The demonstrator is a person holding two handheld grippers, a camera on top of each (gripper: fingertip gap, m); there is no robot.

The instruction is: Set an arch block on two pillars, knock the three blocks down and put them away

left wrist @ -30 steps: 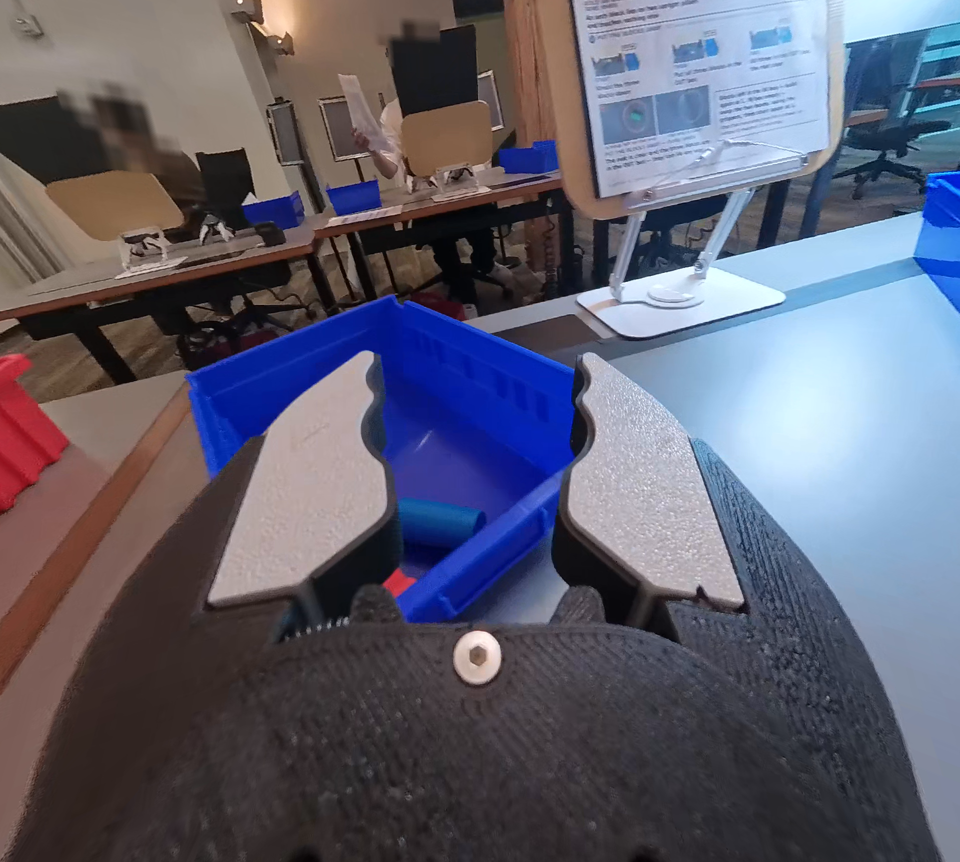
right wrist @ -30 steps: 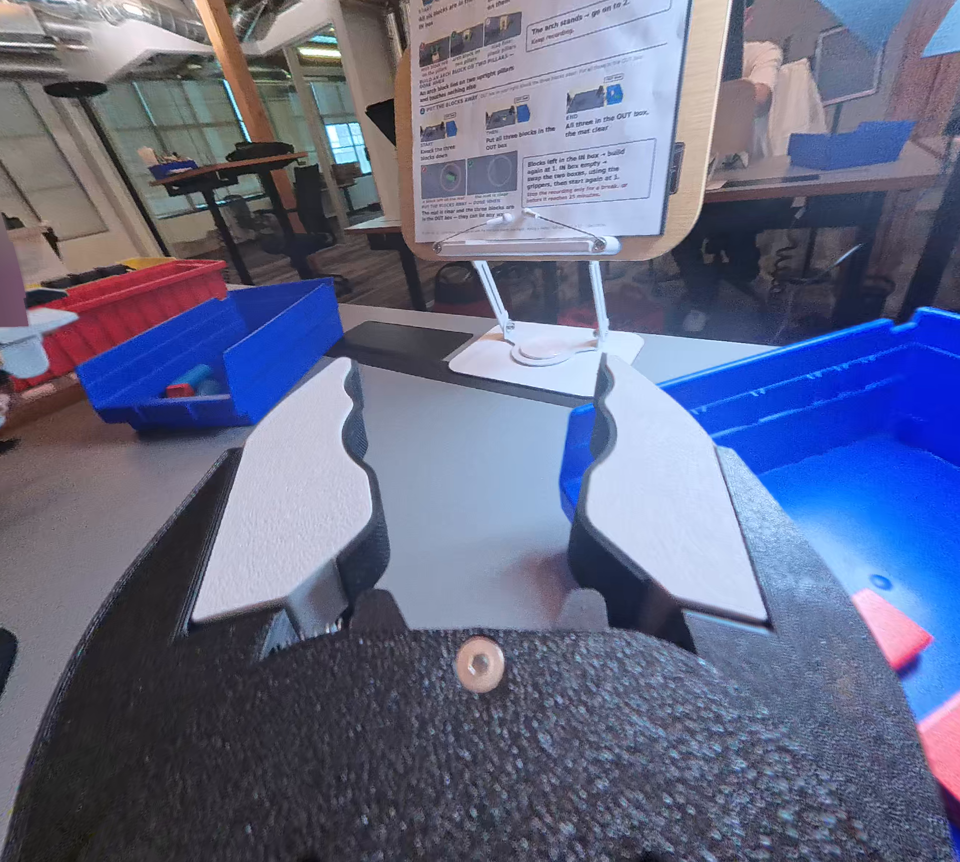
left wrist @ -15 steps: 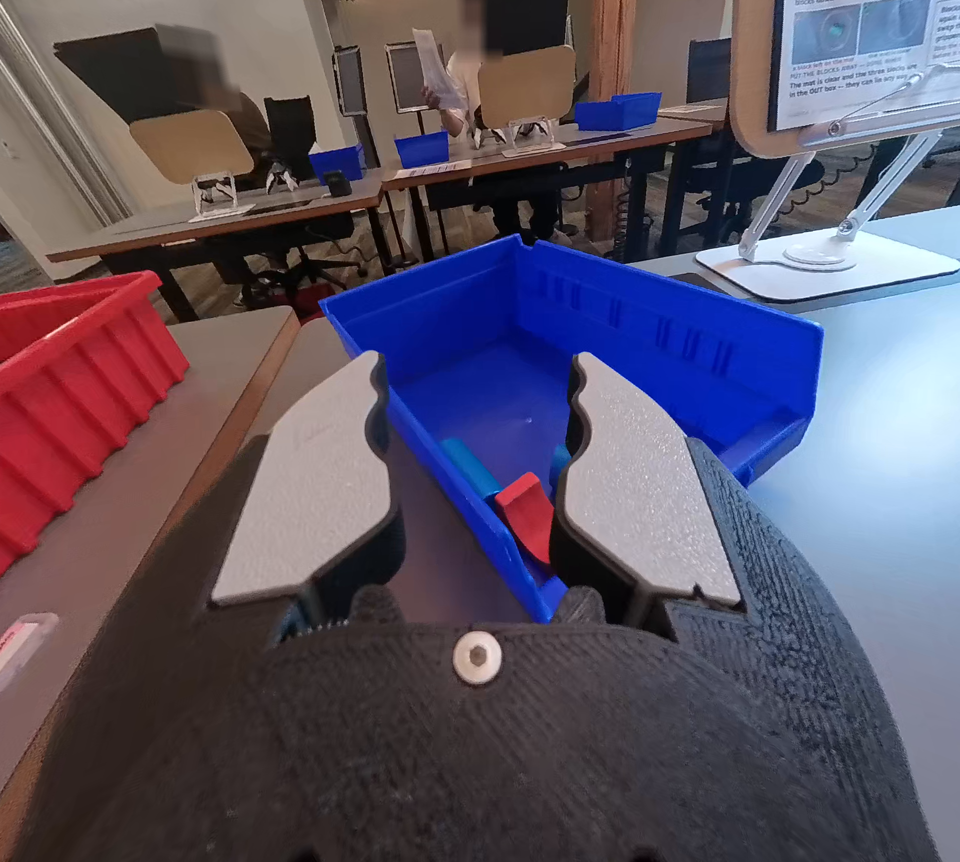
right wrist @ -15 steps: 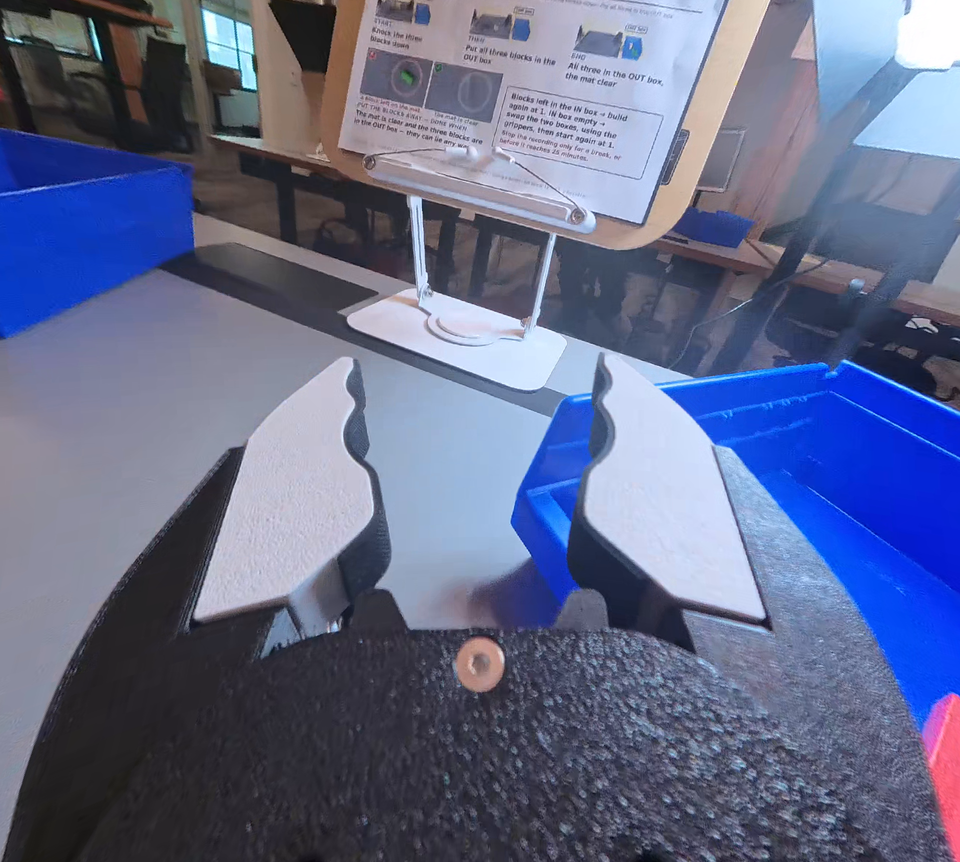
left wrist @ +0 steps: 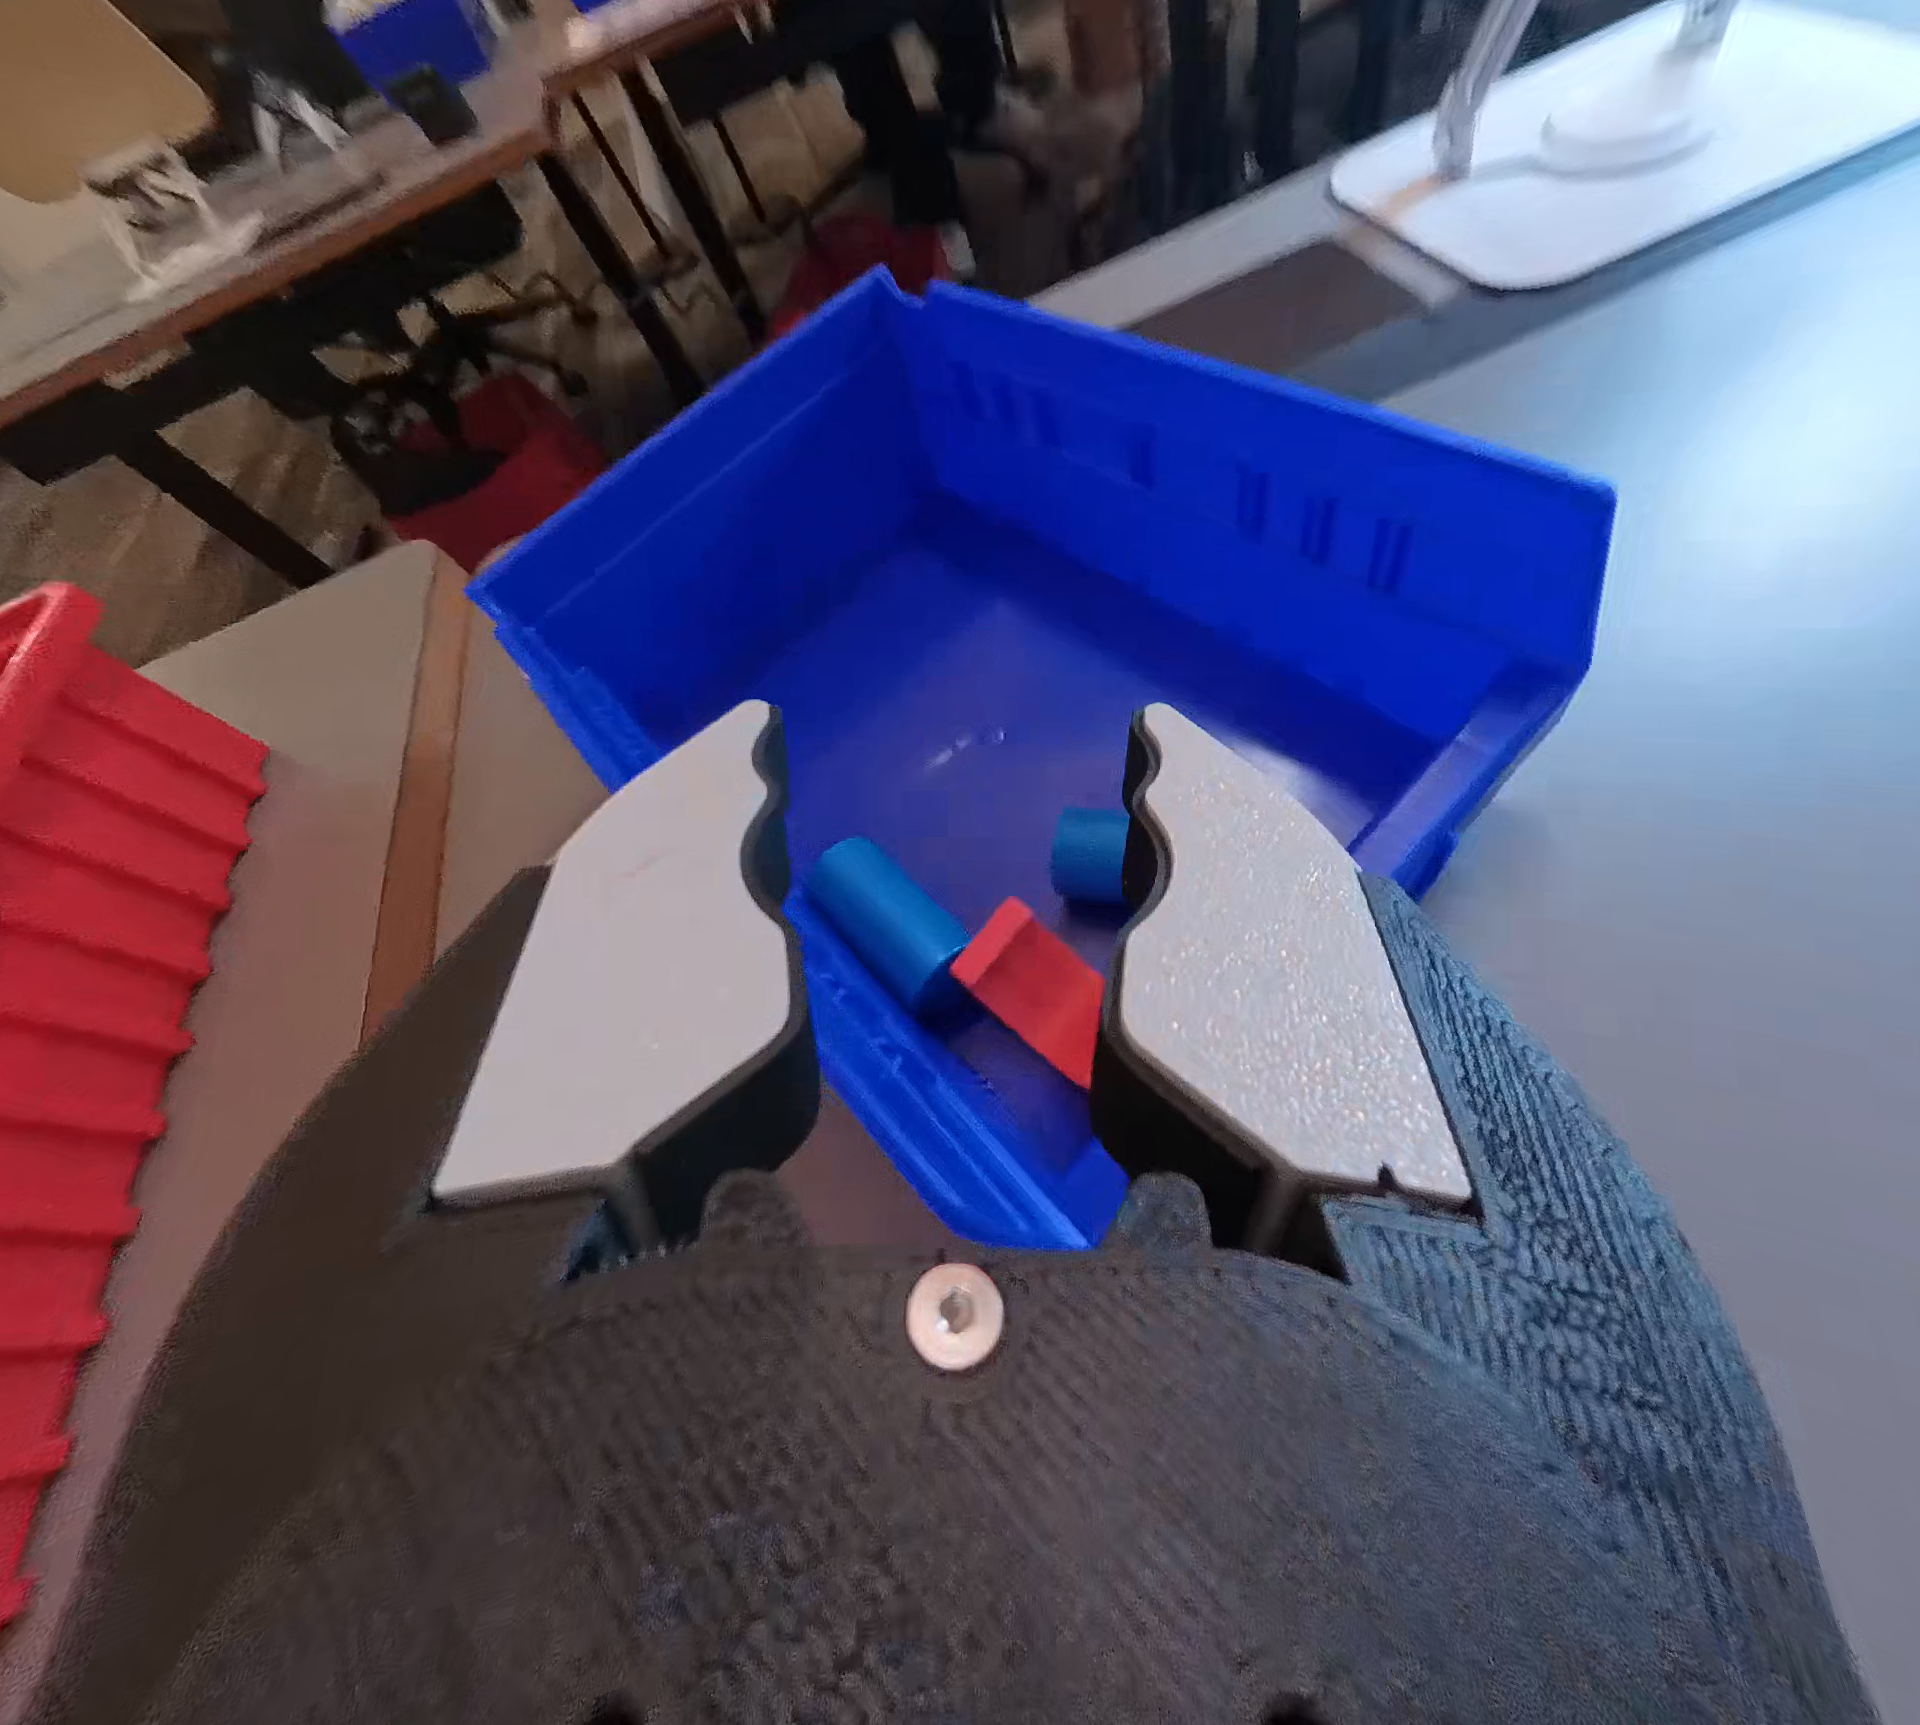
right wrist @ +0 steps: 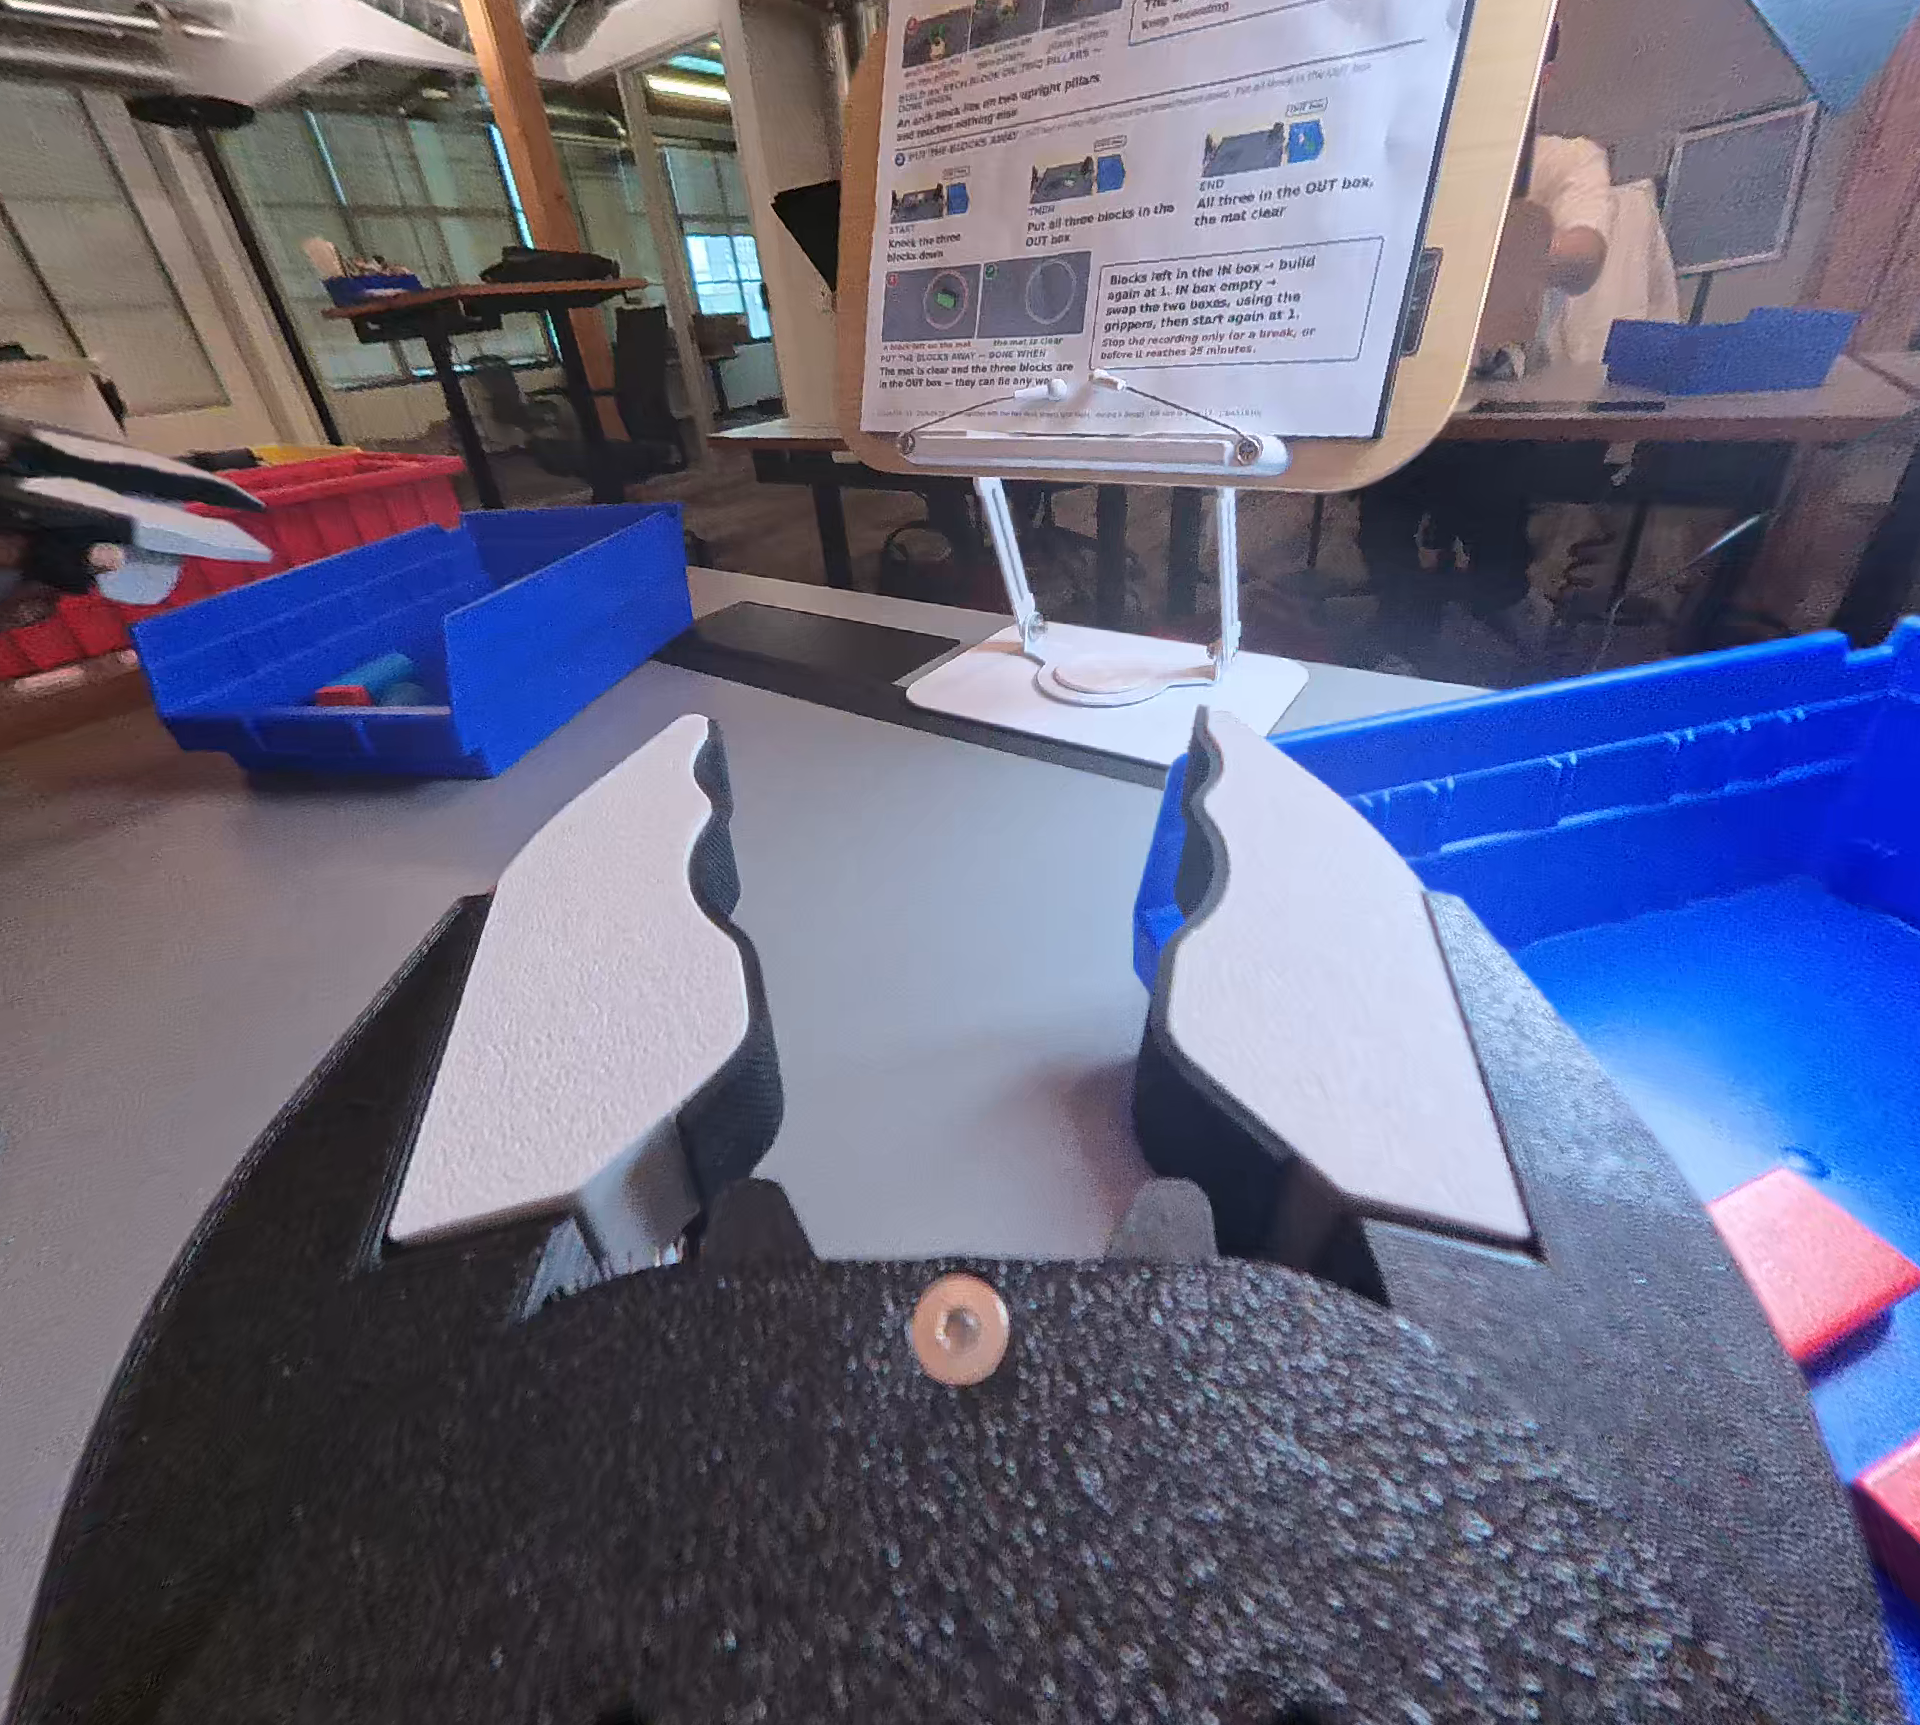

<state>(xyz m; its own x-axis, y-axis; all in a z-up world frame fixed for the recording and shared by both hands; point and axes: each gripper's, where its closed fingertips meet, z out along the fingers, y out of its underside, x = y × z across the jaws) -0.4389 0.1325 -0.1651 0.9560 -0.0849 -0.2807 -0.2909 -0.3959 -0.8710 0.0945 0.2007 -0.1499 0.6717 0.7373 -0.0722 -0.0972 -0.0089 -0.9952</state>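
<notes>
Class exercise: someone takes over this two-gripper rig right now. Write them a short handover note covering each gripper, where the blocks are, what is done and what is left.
Left gripper: open, empty, poised over the left blue bin.
Right gripper: open, empty, over the grey table beside the right blue bin.
Left bin holds two blue cylinders and a red block.
Right bin shows red blocks at the view's edge.
No arch stands; no blocks on the visible table.
Left: pick pillars, build, knock down, store.

2 cylinders (left wrist: pixel 881 919) and 1 wedge (left wrist: pixel 1029 979) lie in the left bin (left wrist: pixel 1195 470).
</notes>
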